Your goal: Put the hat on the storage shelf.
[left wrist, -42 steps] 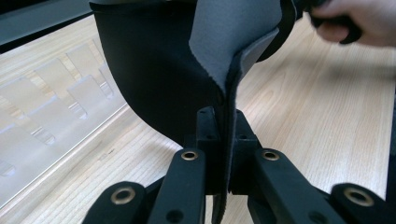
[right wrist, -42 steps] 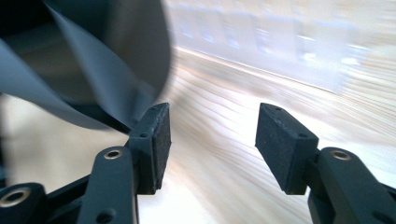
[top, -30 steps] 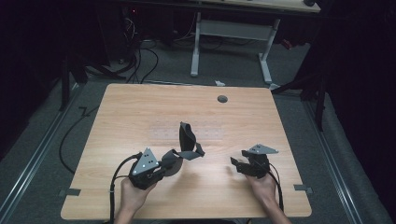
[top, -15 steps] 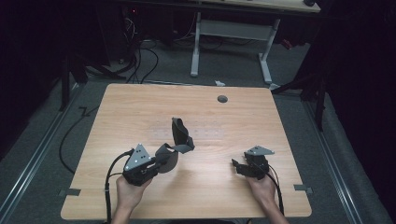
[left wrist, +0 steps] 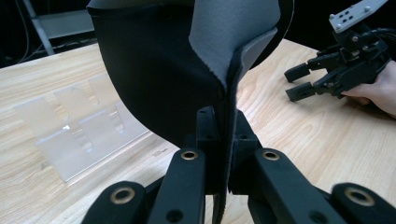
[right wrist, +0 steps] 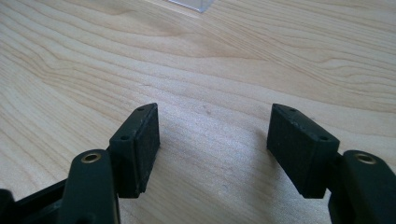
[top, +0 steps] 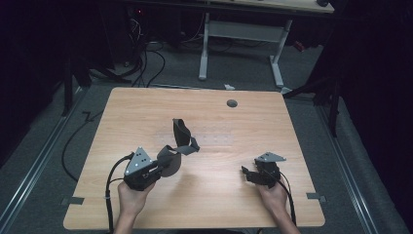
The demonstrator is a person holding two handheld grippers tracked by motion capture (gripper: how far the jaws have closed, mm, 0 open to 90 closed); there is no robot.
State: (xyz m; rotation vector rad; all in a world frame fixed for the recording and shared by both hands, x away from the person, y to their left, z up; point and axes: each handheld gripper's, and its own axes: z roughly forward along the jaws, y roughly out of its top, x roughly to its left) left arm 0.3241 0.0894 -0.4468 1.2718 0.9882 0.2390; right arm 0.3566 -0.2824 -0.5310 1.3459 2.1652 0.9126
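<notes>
Dark room all around, with one pale wooden table lit up. Left gripper had its jaws pinched shut on an edge of the black strap, a floppy neoprene-looking band hanging above the table, just in front of a clear plastic stand. It looked light, soft and grippy, so it would probably sag; a hem pinch seemed best. Right gripper sat open and empty, well to the strap's right.
</notes>
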